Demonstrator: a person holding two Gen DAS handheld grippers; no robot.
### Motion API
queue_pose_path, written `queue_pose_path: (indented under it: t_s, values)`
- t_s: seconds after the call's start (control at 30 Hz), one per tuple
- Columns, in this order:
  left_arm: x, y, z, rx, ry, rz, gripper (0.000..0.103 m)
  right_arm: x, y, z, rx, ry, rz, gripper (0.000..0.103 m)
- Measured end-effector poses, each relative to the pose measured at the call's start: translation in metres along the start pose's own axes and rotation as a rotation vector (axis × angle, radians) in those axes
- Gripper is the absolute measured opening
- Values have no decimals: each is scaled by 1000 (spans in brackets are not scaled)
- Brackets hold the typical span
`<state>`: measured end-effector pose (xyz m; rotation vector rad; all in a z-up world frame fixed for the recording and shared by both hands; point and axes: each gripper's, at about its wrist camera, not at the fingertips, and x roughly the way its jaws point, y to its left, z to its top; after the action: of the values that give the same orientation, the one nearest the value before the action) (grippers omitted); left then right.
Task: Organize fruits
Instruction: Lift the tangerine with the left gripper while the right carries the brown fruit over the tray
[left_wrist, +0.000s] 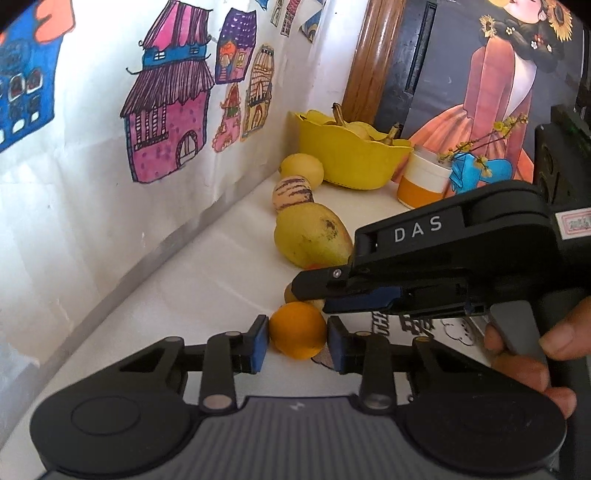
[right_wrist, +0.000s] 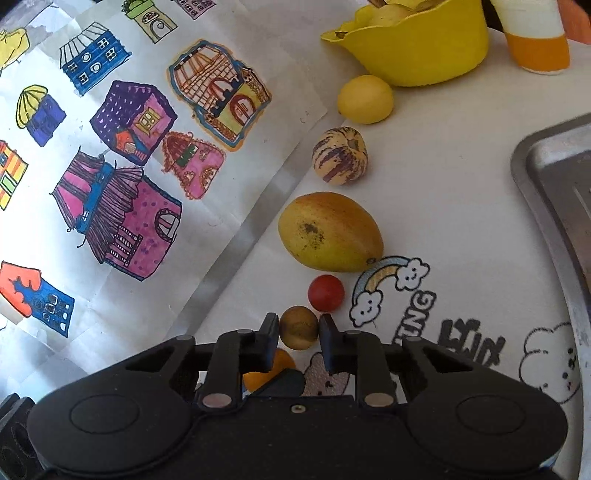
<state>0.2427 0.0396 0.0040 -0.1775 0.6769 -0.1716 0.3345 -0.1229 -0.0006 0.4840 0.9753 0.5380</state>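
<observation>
We see the left gripper (left_wrist: 297, 338) low-centre in the left wrist view, held level over the white tabletop (left_wrist: 207, 280). Its blue pads (left_wrist: 260, 343) flank an orange (left_wrist: 297, 329); left pad looks to touch the rind, right pad sits just beside it w/ a thin gap, so jaws are spread around the fruit, not pinching.

The right gripper (left_wrist: 314, 286) enters that view from the right edge, mid-frame, tilted nose-down toward lower centre, just above and behind the orange. A hand (left_wrist: 532, 354) wraps its grip at lower right, finger on the trigger.

Right wrist view: right gripper (right_wrist: 298, 338) at bottom centre, angled down at the table. Fingers bracket a small brown round fruit (right_wrist: 298, 327); slivers of gap show on both sides, so we read it as spread around, contact not certain. Orange (right_wrist: 266, 373) peeks out beneath the left finger, partly hidden.

Fruit runs in a line up the frame from there: small red fruit (right_wrist: 326, 292) just beside the brown one, then mango (right_wrist: 330, 231), striped melon-like fruit (right_wrist: 340, 155), lemon (right_wrist: 365, 99), each apart from the next. Yellow bowl (right_wrist: 436, 55) at top centre-right holds more yellow fruit, kind unclear. Orange-and-white cup (right_wrist: 535, 40) beside it, upper right. Metal tray (right_wrist: 546, 192) along the right edge. Drawings of houses (right_wrist: 110, 166) fill the left of the frame.
</observation>
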Motion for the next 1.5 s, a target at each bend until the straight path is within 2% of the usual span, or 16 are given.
queue_pose_path:
  t_s: [0.53, 0.8, 0.9, 0.97, 1.2, 1.33, 1.5]
  values:
    - [-20, -2, -11, -28, 13, 8, 37, -27, -4, -12, 5, -35, -1, 25]
    - [-30, -4, -14, -32, 7, 13, 37, -40, -4, -24, -4, -25, -2, 24]
    - [-32, -4, -14, -35, 7, 16, 37, -41, -4, -27, -5, -18, -11, 32]
    - [-34, -4, -15, -39, 8, 18, 37, -39, -2, -28, -25, -24, -28, 36]
    - [-34, 0, -17, -45, 14, 32, 37, -30, 11, -32, -113, -41, -45, 36]
    - [-35, 2, -18, -48, 17, 40, 37, -24, 23, -41, -206, -51, -62, 29]
    - [-36, 3, -20, -49, 20, 53, 37, -27, 20, -46, -216, -76, -49, 29]
